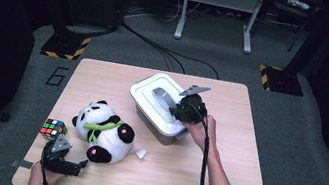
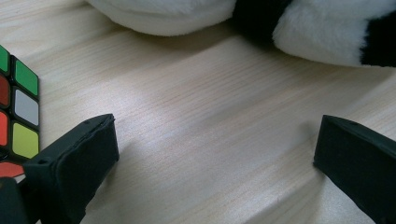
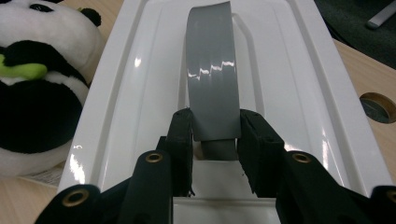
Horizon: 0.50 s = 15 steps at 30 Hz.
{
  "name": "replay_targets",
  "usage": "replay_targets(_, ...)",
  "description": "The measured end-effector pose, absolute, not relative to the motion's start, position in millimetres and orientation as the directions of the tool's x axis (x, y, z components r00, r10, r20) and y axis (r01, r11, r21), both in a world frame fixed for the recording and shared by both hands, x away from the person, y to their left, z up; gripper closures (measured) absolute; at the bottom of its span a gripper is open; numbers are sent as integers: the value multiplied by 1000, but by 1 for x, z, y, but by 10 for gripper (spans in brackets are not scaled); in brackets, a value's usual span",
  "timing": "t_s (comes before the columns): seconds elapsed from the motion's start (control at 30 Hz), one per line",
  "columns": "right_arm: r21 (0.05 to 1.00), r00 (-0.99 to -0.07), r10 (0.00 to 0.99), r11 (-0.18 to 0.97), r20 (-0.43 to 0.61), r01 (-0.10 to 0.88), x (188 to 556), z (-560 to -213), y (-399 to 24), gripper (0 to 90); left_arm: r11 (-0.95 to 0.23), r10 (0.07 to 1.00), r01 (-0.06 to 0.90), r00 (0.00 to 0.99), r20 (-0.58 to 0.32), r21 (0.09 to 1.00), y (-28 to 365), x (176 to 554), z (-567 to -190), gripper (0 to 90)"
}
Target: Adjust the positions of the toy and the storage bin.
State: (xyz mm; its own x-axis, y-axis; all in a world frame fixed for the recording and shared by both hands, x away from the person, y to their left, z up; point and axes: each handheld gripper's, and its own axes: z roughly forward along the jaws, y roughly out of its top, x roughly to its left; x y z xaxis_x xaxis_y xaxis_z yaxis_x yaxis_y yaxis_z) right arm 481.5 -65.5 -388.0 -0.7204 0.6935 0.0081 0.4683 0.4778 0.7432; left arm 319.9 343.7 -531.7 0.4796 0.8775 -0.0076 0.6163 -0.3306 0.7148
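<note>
A white lidded box [image 1: 157,107] stands on the table's far middle, its lid [image 3: 280,70] crossed by a grey strap handle [image 3: 212,79]. My right gripper [image 3: 215,133] is shut on the near end of that handle, a black pad pressing on each side; it sits over the box's right end [image 1: 189,108]. A plush panda [image 1: 102,132] lies left of the box, also at the left edge of the right gripper view [image 3: 37,88]. My left gripper [image 2: 215,154] rests open on bare wood at the front left [image 1: 62,159], between a colour cube [image 2: 18,112] and the panda [image 2: 327,32].
The colour cube [image 1: 54,128] lies at the table's left edge. A small white paper scrap [image 1: 141,153] sits near the panda's foot. A round hole [image 3: 377,107] is cut in the tabletop right of the box. Cables and stand feet [image 1: 212,34] lie on the floor beyond the table.
</note>
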Motion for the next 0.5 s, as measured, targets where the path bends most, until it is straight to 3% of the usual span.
replay_targets(0.5, 751, -740, 673, 474, 29, 461, 447, -390, -72, 663, -329, 878, 613, 478, -5, 718, 344, 320, -532, 0)
